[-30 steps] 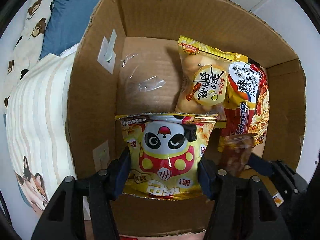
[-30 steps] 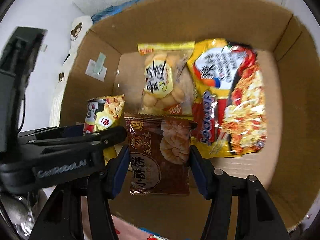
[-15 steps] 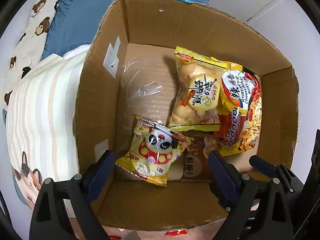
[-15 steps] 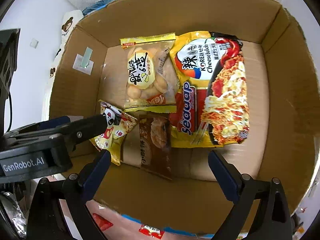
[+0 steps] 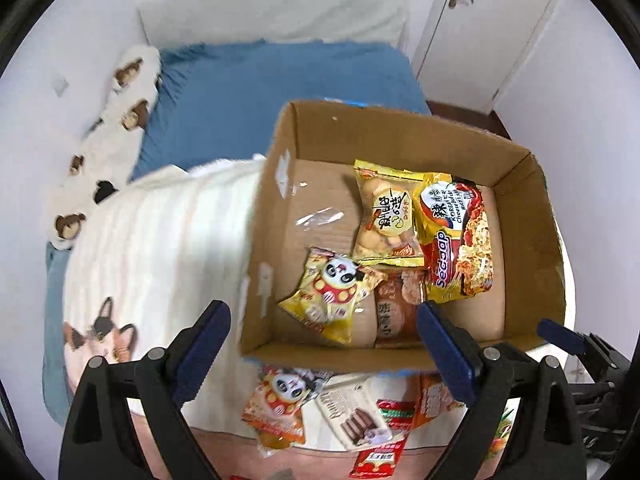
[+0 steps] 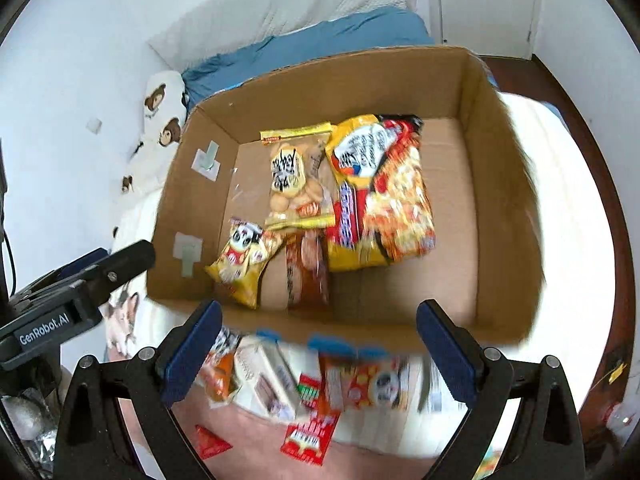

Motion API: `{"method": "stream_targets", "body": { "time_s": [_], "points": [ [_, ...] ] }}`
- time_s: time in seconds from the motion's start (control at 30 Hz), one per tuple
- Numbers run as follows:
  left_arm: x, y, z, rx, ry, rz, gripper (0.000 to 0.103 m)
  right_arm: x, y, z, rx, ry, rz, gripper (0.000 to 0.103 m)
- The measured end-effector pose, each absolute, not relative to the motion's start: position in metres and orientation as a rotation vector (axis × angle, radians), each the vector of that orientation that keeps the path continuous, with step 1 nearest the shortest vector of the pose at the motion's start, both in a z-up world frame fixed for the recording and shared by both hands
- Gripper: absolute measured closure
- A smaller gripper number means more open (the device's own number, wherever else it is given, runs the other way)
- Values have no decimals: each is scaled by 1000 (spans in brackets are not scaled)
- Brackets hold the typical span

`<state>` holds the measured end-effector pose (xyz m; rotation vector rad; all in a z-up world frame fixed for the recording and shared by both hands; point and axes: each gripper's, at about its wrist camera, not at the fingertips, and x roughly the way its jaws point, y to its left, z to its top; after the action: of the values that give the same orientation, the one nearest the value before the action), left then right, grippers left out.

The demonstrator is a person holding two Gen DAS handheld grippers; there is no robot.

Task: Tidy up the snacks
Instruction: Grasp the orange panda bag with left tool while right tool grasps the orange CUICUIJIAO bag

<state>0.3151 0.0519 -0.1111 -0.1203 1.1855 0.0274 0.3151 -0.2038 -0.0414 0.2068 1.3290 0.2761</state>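
1. Our left gripper [image 5: 322, 342] has its jaws spread wide and grasps nothing, above the near edge of the cardboard box [image 5: 516, 168].
2. Our right gripper [image 6: 318, 340] is likewise released and empty.
3. The yellow panda snack packet [image 5: 332, 294] lies tilted on the box floor, touching the brown pastry packet [image 5: 394, 304] beside it.
4. The Korean cheese noodle pack [image 5: 456, 240] and the yellow biscuit bag [image 5: 386, 220] lie farther back in the box.
5. Loose snack packets [image 5: 340, 412] lie on the bed in front of the box.

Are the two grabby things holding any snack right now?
No. The left hand-held gripper and the right hand-held gripper are both open and empty. The panda snack bag and brown cookie packet lie in the cardboard box.
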Motion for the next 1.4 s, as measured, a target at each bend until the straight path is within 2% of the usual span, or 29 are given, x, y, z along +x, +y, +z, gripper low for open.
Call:
{"method": "stream_targets", "body": {
  "time_s": [0.13,0.33,0.43,0.63,0.67,0.7,0.77,0.87,0.97,1.13,1.23,1.3,1.4],
  "points": [
    [280,61,-113,-110,1153,55,8,273,-237,-49,452,1339,213,3],
    [247,78,-171,-96,1269,77,8,217,-276,-117,881,1394,-2,4],
    [239,91,-197,-121,1323,80,8,212,-275,-145,943,1394,-68,8],
    [246,99,-230,-85,1381,74,8,227,-263,-181,996,1370,-166,9],
    [250,97,-236,-69,1398,63,8,228,-261,-185,991,1379,-170,9],
    [254,95,-241,-58,1411,50,8,230,-256,-190,971,1396,-167,22],
    [261,89,-254,-32,1447,20,8,234,-250,-194,924,1439,-146,31],
    [267,85,-273,-41,1505,-29,8,233,-241,-192,805,1493,-84,40],
    [271,82,-289,-47,1545,-59,8,236,-228,-189,613,1567,7,43],
    [274,79,-300,-55,1557,-83,8,229,-199,-179,139,1656,104,44],
    [273,79,-301,-71,1556,-93,10,228,-209,-168,302,1643,125,39],
    [278,80,-302,-74,1560,-95,14,226,-207,-157,382,1599,193,30],
    [283,83,-304,-85,1562,-107,14,219,-169,-139,132,1557,353,26]
  ]
}}
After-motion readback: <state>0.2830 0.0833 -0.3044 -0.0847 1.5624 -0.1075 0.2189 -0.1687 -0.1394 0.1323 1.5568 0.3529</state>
